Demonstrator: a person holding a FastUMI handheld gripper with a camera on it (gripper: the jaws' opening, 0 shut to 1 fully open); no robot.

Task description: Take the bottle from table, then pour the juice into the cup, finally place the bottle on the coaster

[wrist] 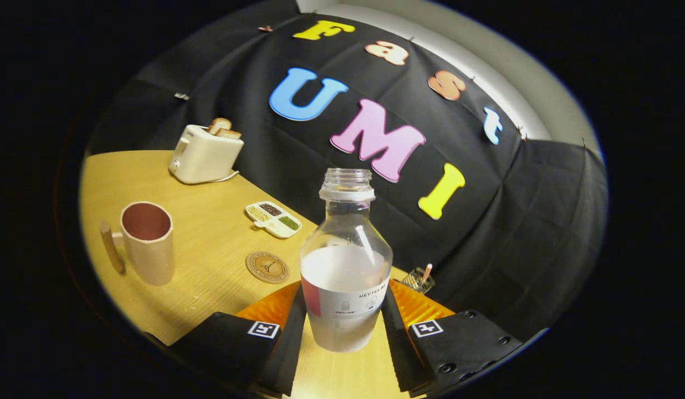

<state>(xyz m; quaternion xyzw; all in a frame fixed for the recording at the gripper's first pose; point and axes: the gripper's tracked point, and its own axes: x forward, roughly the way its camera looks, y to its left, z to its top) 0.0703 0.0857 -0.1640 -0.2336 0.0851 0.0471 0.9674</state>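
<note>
Jaws clamped on the uncapped bottle (346, 266), one finger pressing each side; bottle part-filled with pale liquid, held between them above the bench (209, 244). Coaster (267, 267) just beyond the fingers. Cup (147, 241) further off, upright, near toaster (204, 154) and divided dish (273, 218)

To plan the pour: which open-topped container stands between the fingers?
The bottle, clear and capless; the gripper clasps it. The cup stands apart.
</note>
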